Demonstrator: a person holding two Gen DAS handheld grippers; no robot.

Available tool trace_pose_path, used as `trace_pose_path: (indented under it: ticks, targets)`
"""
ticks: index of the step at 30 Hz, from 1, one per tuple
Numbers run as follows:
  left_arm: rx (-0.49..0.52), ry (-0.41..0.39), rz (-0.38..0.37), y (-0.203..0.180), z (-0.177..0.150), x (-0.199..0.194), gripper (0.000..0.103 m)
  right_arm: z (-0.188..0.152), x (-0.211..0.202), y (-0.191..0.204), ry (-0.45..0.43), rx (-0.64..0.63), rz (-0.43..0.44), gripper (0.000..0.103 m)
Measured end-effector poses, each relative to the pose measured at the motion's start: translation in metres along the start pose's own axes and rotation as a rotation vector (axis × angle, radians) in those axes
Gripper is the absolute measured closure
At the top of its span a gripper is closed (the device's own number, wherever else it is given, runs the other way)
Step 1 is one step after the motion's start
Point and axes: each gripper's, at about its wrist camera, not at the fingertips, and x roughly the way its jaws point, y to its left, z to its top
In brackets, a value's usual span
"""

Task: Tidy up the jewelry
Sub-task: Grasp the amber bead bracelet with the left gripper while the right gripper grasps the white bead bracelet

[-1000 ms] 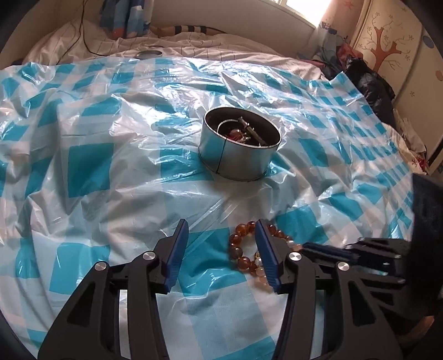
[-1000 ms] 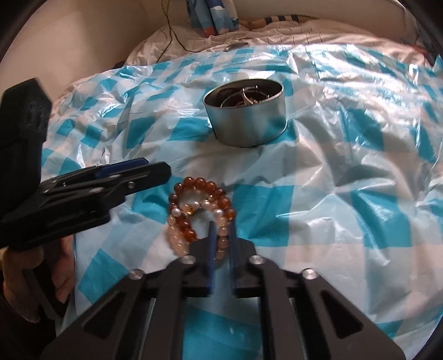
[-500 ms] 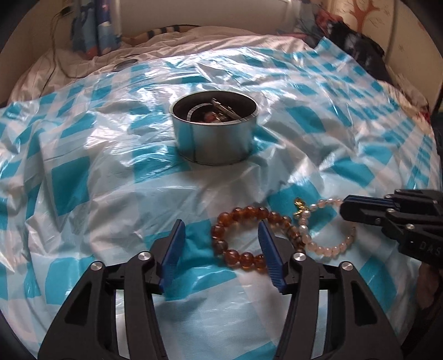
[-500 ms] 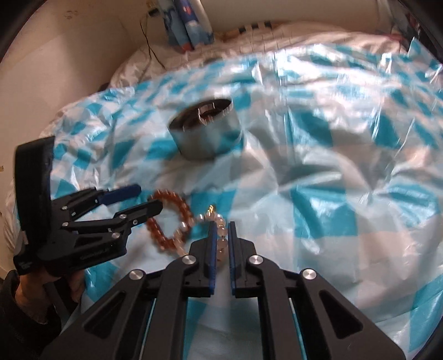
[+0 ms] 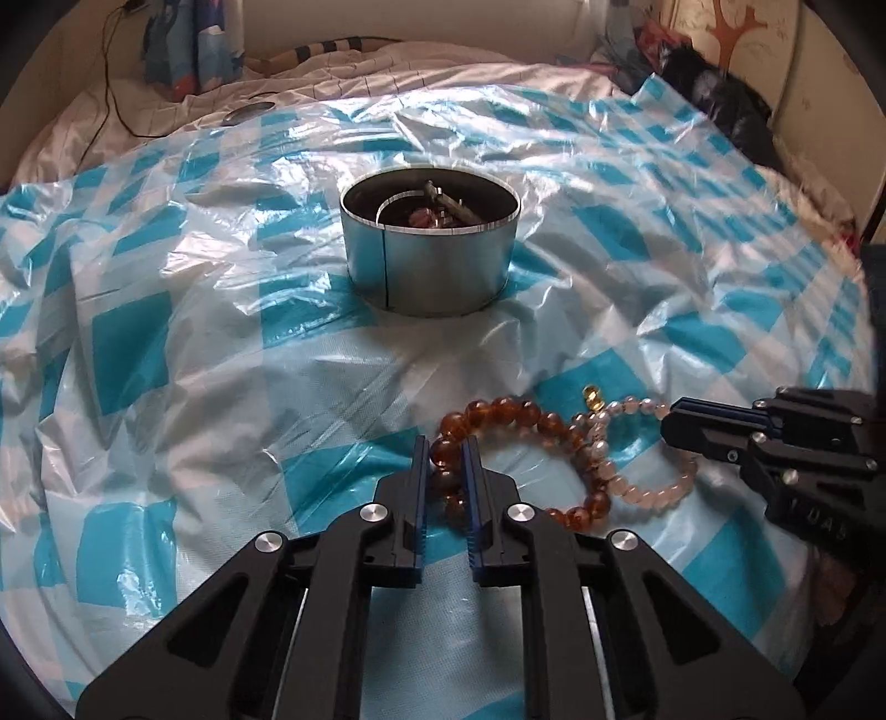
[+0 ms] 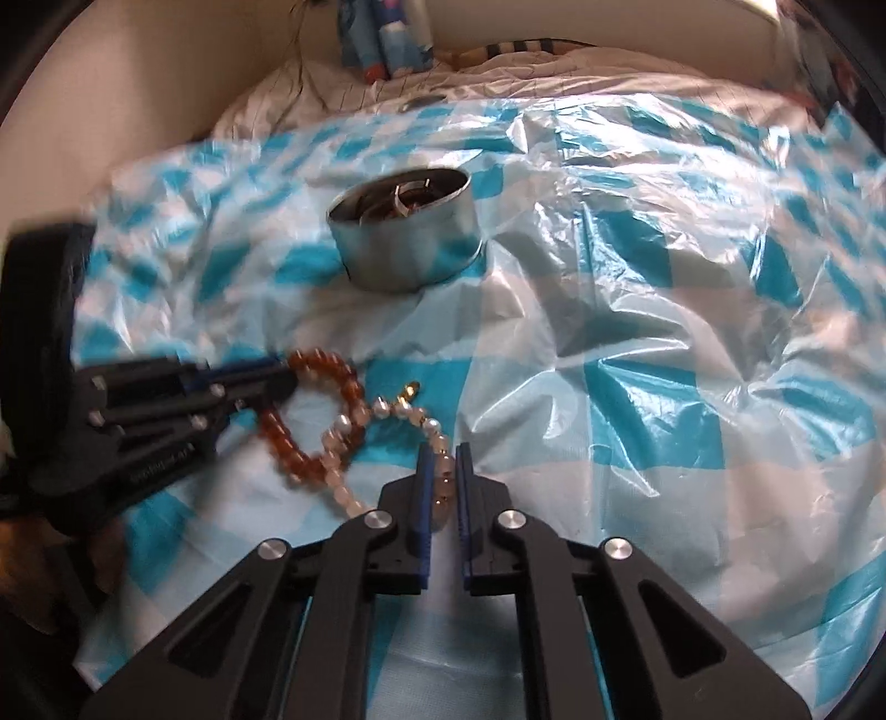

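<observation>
An amber bead bracelet [image 5: 520, 421] and a pale pink bead bracelet [image 5: 664, 482] lie overlapping on the blue-checked plastic sheet [image 5: 166, 343]. My left gripper [image 5: 444, 451] is shut on the amber bracelet's left side. My right gripper [image 6: 443, 459] is shut on the pink bracelet [image 6: 387, 412]; it also shows in the left wrist view [image 5: 681, 423]. The amber bracelet [image 6: 326, 365] shows in the right wrist view with the left gripper [image 6: 285, 382] on it. A round metal tin [image 5: 429, 243] holding jewelry stands beyond.
The tin also shows in the right wrist view [image 6: 407, 238]. A white quilt [image 5: 332, 66] and a blue patterned item [image 5: 194, 44] lie at the bed's far side. A dark bundle [image 5: 714, 94] lies at the far right.
My left gripper has closed from open onto the amber bracelet. The two bracelets have been drawn apart sideways. My right gripper stays shut on the pink bracelet.
</observation>
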Motion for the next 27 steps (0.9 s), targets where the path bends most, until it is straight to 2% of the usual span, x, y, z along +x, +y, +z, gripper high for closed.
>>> trace_pose_path:
  ticks: [4,8,12,16,27]
  targets:
    - [-0.071,-0.060,-0.077,0.012,0.005,-0.019,0.093,0.007,-0.011,-0.022,-0.060,0.169,0.182,0.095]
    - [-0.115,-0.067,-0.101,0.022,0.008,-0.021,0.093,0.012,-0.014,-0.034,-0.096,0.259,0.265,0.095]
    - [-0.128,-0.102,-0.128,0.024,0.011,-0.029,0.093,0.015,-0.019,-0.036,-0.141,0.294,0.332,0.095]
    - [-0.116,-0.118,-0.119,0.020,0.011,-0.033,0.093,0.017,-0.023,-0.030,-0.170,0.292,0.374,0.095]
    - [-0.054,-0.125,-0.036,0.015,0.012,-0.033,0.093,0.020,-0.013,-0.031,-0.160,0.322,0.429,0.095]
